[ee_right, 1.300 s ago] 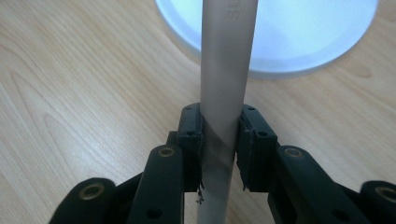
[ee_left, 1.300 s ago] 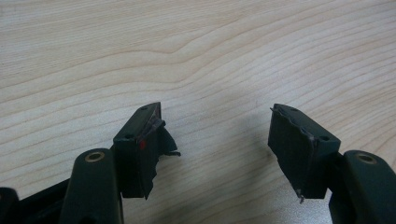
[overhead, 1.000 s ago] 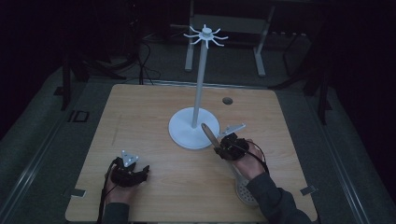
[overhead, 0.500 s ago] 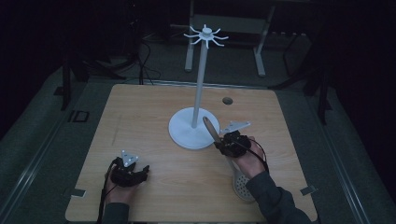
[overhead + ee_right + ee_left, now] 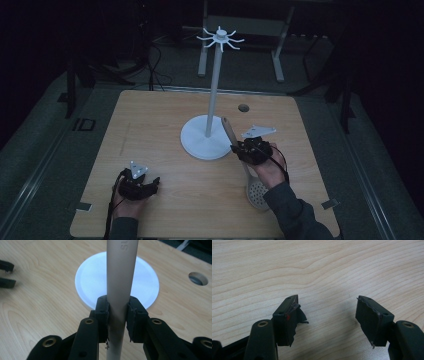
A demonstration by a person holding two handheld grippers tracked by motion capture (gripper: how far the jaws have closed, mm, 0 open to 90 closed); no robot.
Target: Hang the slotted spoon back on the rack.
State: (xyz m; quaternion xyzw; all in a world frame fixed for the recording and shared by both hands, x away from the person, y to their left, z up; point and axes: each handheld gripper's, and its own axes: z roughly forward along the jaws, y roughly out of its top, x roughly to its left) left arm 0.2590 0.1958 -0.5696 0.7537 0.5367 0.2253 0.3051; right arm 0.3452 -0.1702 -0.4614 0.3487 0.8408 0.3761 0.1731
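A person is sitting at a wooden bench in a dim room, holding a set of tongs in each hand. The right tongs are clamping the pale handle of a slotted spoon; from above, the handle is slanting up and away toward the stand, while the round perforated head is lying low near the person's right wrist, close to the front edge of the bench. In the right gripper view the right tongs are pressing their jaws against both sides of the handle, which is running up between them and out of the top of the picture. Behind the handle the white round base of the stand is sitting flat on the wood, with a small round hole in the bench top off to the right. From above, the stand is rising as a thin white pole from its base near the middle of the bench, carrying a ring of short hooks at the top. The left tongs are resting low near the front left of the bench, well apart from the stand. In the left gripper view the left tongs are standing wide apart with bare wood grain between the jaws.
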